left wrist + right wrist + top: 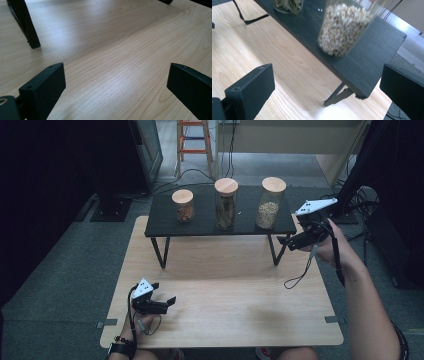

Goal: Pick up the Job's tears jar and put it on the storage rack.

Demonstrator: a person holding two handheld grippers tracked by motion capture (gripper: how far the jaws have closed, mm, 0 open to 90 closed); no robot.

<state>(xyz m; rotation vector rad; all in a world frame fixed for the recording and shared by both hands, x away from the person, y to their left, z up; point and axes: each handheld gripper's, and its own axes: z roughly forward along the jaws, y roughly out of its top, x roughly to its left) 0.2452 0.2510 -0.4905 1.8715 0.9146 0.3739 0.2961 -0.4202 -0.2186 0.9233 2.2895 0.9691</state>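
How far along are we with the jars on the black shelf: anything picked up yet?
Nothing looks done: all three jars stand lidded on the black shelf. In hand: the right tool, jaws open and empty, is at the shelf's right end, aimed at the jar of pale grains. The left tool sits open, low over the wooden table. Left: closing on that jar, lifting it, and whatever follows.

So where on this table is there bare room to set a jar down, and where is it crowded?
The widest bare patch is the wooden table between the left gripper and its right edge, in front of the black shelf. On the shelf, the left end beside the short jar is bare. The right end is crowded: grain jar, tall jar, and the right gripper close by.
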